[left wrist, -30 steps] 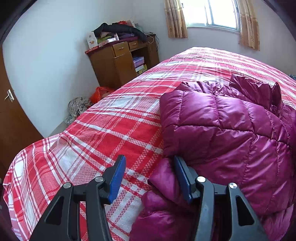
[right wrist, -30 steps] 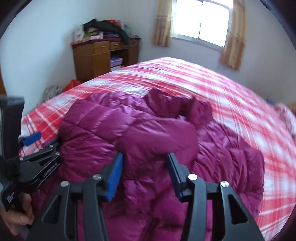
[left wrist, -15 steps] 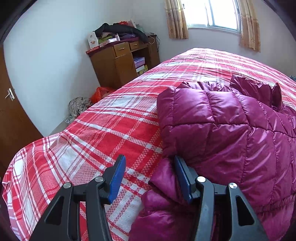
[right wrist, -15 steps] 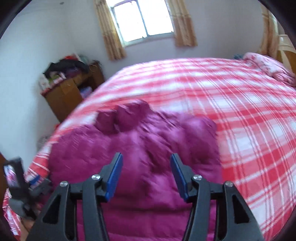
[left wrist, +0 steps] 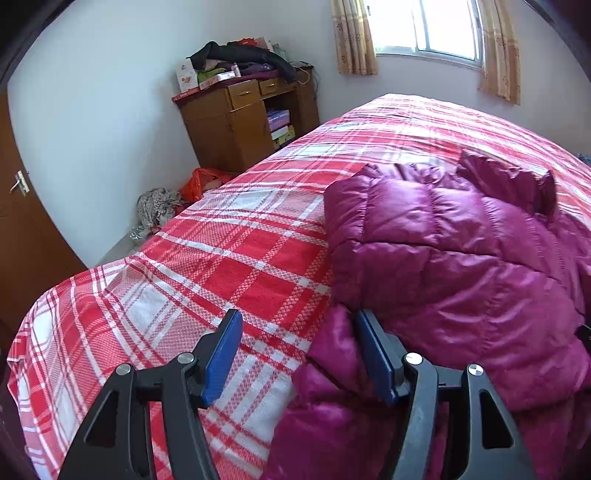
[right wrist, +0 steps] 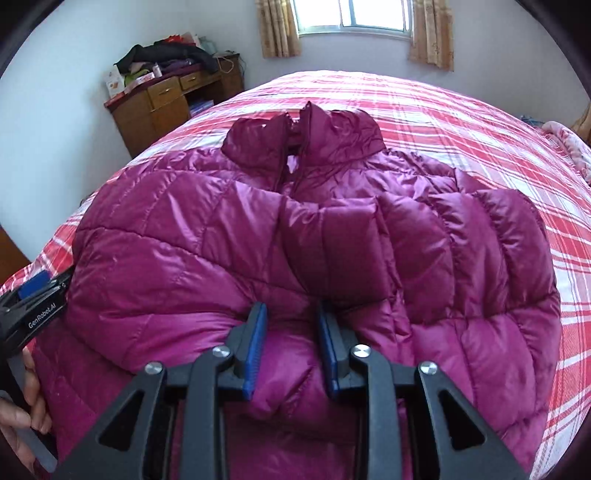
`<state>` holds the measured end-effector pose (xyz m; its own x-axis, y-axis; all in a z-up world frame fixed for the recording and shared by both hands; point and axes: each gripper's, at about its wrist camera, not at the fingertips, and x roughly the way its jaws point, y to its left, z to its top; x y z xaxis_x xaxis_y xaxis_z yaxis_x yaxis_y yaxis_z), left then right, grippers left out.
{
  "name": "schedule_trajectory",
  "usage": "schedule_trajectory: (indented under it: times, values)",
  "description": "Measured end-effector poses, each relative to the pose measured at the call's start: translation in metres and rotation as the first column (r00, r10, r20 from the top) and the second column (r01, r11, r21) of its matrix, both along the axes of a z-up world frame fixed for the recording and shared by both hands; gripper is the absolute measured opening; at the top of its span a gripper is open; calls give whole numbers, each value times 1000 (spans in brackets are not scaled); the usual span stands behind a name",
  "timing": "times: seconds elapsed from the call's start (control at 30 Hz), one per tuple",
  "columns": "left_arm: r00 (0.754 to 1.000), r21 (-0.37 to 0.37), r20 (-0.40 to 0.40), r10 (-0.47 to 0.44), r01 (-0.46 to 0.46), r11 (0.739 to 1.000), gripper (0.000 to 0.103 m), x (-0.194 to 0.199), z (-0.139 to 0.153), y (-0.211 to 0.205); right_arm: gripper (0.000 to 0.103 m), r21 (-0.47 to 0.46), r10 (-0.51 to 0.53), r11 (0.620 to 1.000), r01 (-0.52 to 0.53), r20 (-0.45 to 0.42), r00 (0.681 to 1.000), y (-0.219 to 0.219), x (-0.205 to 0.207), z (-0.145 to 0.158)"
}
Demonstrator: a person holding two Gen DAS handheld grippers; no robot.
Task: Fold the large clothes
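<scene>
One quilted magenta down jacket (right wrist: pixel 332 236), collar far, hem near, on red plaid bed (right wrist: pixel 461 110). Right hand-held gripper (right wrist: pixel 291 350) closing around hem fold; left hand-held gripper (left wrist: pixel 295 354) opening, spread, at jacket's left edge.

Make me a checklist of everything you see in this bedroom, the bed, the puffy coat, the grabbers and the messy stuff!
Surface: red-and-white plaid bedspread, flat.
Job's things: magenta quilted puffer jacket, sleeves folded over front, collar toward window.
Clutter: brown wooden cabinet piled with clothes and boxes; orange bag and grey rag heap on floor.
Grippers: left gripper opening, jacket edge at one pad; right gripper closing on a jacket fold.
Cables: nothing seen.
Surroundings: curtained window, wooden door.
</scene>
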<state>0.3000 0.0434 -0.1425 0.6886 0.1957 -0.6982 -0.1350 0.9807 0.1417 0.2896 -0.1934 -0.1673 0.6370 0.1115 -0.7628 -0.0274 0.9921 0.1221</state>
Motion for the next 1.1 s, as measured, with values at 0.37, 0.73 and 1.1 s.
schedule_trajectory:
  times: [0.37,0.73,1.1]
  values:
    - [986,-145,121,-116,134,980,77,36,101,-22,70,61,-87,995,80,117,989,-61,34,97]
    - [986,-282,-29,-164,149,948,83,144,74,-60,83,163,-121,977,135,-93,988,-80,155,95]
    - [987,-314,-46,-152,131,940,83,172,56,-58,81,113,-152,974,195,-307,939,-72,225,28]
